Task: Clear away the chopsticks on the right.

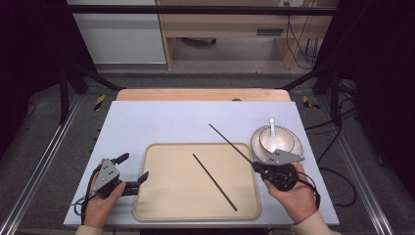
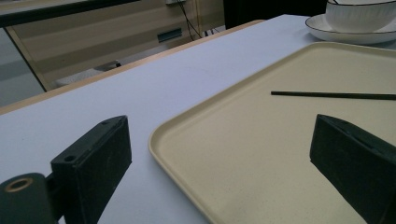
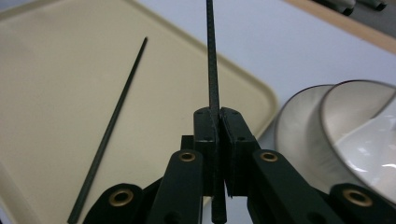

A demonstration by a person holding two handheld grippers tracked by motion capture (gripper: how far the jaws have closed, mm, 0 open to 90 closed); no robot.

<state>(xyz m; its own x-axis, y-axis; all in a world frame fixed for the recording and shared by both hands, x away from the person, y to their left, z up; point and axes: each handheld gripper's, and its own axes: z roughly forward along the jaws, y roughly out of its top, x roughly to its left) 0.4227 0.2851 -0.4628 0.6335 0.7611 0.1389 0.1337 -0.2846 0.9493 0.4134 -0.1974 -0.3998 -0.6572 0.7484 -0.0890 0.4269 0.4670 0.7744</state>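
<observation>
So, approx halfway: one chopstick (image 1: 214, 181) already lies on the tray (image 1: 151, 205), 2nd chopstick (image 1: 230, 142) is clamped btw the right gripper (image 1: 258, 168) pads, at the tray's right edge, its tip slanting out past the tray's far right corner. Left gripper (image 1: 132, 171) hangs slack, holding nothing, at the tray's left edge.

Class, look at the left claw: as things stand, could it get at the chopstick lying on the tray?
Probably yes. The left claw stands open at the tray edge, and nothing lies between it and the chopstick.
</observation>
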